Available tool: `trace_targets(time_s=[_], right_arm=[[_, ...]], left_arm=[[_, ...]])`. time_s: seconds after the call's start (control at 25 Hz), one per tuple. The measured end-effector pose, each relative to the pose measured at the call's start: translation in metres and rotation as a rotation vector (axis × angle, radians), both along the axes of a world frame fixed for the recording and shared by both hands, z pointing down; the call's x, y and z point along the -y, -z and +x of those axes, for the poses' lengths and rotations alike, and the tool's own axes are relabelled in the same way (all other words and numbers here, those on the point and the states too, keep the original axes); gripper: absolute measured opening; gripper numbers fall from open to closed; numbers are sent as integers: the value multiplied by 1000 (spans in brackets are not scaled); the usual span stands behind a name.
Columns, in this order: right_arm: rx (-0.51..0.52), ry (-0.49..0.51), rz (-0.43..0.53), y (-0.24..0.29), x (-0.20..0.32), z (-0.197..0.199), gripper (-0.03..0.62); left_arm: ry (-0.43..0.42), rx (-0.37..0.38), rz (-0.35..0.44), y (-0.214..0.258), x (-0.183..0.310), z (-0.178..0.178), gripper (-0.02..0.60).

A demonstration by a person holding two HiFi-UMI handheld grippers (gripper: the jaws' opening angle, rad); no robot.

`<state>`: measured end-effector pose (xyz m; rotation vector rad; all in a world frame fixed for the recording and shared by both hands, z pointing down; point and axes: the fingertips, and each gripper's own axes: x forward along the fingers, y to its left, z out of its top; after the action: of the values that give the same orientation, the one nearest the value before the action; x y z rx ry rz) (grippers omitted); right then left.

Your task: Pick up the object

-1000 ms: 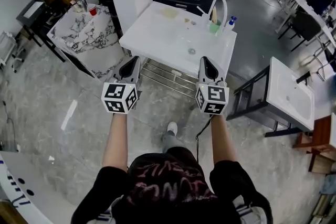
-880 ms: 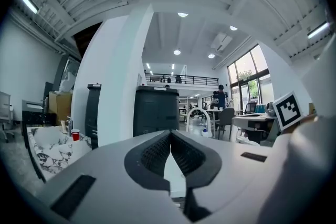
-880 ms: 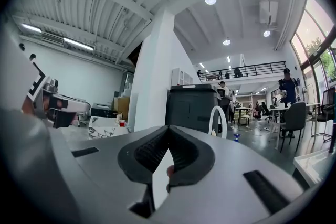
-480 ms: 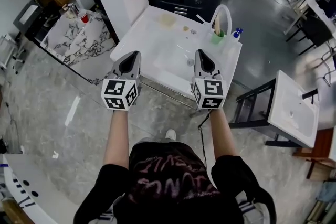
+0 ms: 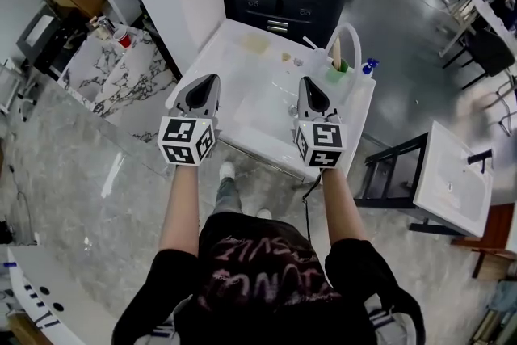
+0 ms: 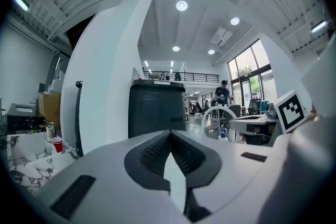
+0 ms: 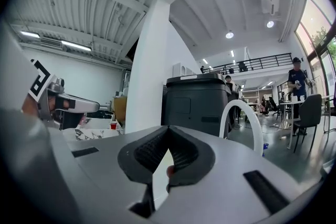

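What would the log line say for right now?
left gripper: shut | right gripper: shut | both: over white sink | pickup: not yet

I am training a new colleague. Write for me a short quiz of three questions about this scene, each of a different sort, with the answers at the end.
1. True or false: the left gripper and the right gripper both have their jaws together and hold nothing.
2. Which colour is the cup beside the white faucet on the washbasin? A) red B) green C) yellow
3. Fill the gap: the red cup stands on a table with a ___ pattern, to the left of the washbasin.

Key: 1 true; 2 B; 3 marble.
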<state>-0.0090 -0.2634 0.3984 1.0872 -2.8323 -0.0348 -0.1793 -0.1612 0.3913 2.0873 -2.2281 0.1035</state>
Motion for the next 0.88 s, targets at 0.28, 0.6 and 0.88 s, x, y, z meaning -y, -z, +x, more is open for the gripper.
trace_targets(time_s=[0.28,0.6,0.88], right_arm=[[-15,-61,3,-11,54,-35,14],[-13,-161,-33,-24,110,-79,12],[-15,-261,-49,-33,143,-103,13]], left_arm=[[-64,-7,-18,-14,66,-37,17],[-149,-29,-51,-32,134,-93,17],[-252,-58,-75,-49,189,-123,15]])
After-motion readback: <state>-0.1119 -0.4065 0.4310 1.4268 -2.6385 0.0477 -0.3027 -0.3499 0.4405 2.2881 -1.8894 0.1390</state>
